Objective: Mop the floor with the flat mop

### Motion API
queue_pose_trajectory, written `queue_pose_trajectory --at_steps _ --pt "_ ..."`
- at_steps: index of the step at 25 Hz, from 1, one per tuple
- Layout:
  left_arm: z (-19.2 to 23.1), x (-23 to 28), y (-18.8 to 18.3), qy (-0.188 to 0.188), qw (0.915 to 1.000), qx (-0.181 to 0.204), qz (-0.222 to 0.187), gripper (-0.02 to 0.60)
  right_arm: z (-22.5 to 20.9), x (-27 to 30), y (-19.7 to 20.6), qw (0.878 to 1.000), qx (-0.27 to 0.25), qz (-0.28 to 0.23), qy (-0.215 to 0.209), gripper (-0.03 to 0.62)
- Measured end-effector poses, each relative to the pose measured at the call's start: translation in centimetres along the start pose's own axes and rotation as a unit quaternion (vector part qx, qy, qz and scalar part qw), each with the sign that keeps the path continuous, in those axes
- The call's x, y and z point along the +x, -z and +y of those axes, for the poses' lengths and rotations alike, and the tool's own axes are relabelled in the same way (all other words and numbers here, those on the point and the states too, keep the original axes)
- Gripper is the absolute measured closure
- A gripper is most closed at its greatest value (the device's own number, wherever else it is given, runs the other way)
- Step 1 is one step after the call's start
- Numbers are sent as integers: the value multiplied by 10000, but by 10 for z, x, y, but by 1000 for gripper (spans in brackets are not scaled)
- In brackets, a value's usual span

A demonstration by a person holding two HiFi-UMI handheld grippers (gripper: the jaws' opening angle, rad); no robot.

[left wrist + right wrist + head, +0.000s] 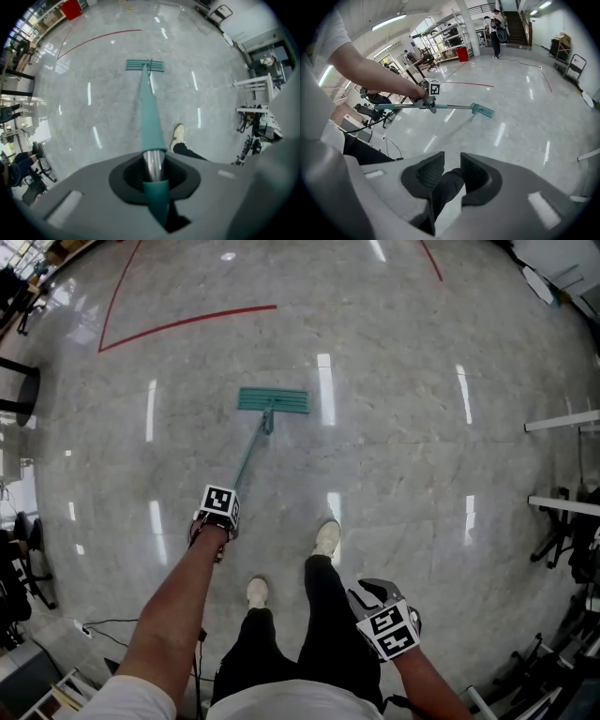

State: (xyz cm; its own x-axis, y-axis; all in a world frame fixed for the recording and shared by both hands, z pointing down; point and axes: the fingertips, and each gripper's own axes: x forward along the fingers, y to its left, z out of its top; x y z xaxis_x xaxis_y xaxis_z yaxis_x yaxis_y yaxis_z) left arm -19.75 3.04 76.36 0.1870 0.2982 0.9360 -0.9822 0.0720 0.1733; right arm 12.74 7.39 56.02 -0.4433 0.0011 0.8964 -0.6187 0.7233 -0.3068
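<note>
The flat mop's teal head (273, 400) lies flat on the grey marble floor ahead of me, and its thin handle (248, 457) slants back to my left gripper (223, 505). That gripper is shut on the handle (150, 112), which runs between the jaws out to the mop head (145, 65). The right gripper view shows the mop (483, 110) and the left gripper (429, 101) from the side. My right gripper (367, 594) hangs beside my right leg, away from the mop. It (450, 171) is open with nothing between its jaws; a dark trouser leg shows behind the gap.
My white shoes (326, 538) (257, 592) stand behind the mop. A red line (187, 322) marks the floor beyond it. White racks (562, 423) stand at the right, chairs and a cable (103, 624) at the left. A person (494, 23) and a red bin (462, 54) are far off.
</note>
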Motion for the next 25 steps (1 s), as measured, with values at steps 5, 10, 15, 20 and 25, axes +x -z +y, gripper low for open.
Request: queue_pose_trajectory --at_steps 5,10,15,20,25 --pt "-1 -18 -49 -40 10000 -52 -10 522 -15 -9 11 9997 217 5 72 484" --pt "-4 -25 -88 -31 9999 -90 -45 523 -32 -14 19 9994 334 43 128 484" --pt "-15 -34 -120 8 9998 -204 -56 523 -42 -18 29 9992 356 59 149 484" --pt "-12 -45 -130 -33 9998 -189 -88 522 -44 -20 29 9992 363 74 179 484" --pt "-9 -50 -98 -50 9998 -115 -148 522 -38 -18 18 9994 298 -64 164 484"
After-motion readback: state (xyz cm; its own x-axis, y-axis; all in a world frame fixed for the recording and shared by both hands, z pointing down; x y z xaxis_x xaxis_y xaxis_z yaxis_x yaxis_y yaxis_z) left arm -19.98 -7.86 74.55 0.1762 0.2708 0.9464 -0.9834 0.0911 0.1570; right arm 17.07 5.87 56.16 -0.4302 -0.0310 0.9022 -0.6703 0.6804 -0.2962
